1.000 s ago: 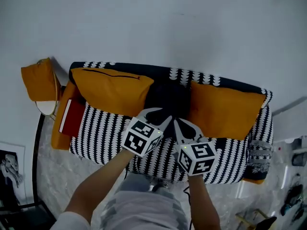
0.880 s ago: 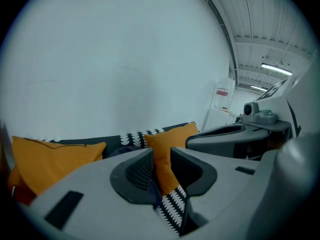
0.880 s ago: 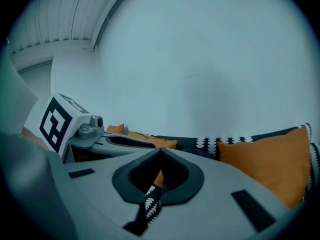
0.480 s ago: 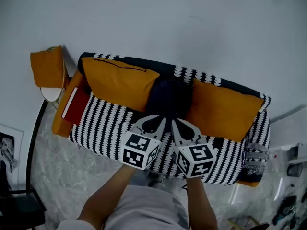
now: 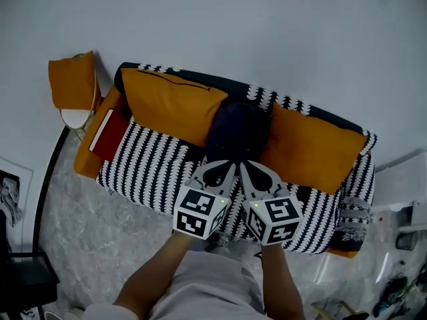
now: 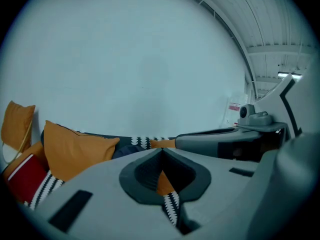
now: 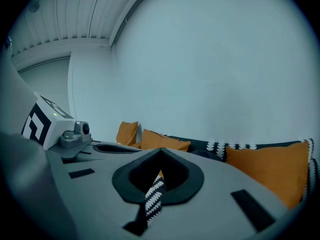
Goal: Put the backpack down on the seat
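Note:
A dark backpack [image 5: 237,135] stands on the black-and-white patterned sofa seat [image 5: 150,172], leaning on the backrest between two orange cushions [image 5: 170,105] [image 5: 310,149]. In the head view my left gripper [image 5: 223,169] and right gripper [image 5: 248,169] hover side by side just in front of the backpack, apart from it. Both are shut and hold nothing. Past the shut jaws of the left gripper [image 6: 162,150], a sliver of the backpack [image 6: 131,150] shows beside a cushion. The right gripper [image 7: 161,150] points at the sofa, with the backpack [image 7: 205,154] low behind its jaws.
A red book [image 5: 110,133] lies on the sofa's left arm. A third orange cushion [image 5: 72,82] sits on a round stand to the left. A white wall rises behind the sofa. A framed picture [image 5: 10,192] stands on the marble floor at the left. Clutter lies at the lower right.
The left gripper's jaws have closed with nothing between them. Both grippers have drawn back a little from the backpack, which stays on the seat.

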A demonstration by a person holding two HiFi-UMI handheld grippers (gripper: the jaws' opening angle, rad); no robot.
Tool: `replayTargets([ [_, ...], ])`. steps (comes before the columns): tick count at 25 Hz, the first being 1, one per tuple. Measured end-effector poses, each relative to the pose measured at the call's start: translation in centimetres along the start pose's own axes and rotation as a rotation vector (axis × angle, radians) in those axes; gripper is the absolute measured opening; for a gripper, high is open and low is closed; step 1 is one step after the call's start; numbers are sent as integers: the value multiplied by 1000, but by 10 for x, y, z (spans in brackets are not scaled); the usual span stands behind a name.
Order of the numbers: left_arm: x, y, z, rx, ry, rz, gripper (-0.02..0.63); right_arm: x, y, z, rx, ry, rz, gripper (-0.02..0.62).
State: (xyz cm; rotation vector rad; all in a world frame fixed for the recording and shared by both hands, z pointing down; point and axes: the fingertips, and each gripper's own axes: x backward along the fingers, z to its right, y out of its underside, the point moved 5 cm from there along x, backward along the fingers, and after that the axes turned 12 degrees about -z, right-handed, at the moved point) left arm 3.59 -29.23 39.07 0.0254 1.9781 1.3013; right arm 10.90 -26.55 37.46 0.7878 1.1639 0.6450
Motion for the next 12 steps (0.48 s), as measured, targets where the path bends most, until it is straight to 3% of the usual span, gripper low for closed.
replayTargets([
  [12,7,0,5,6,-8,17,5,5,4,-5,7,4,-3,2],
])
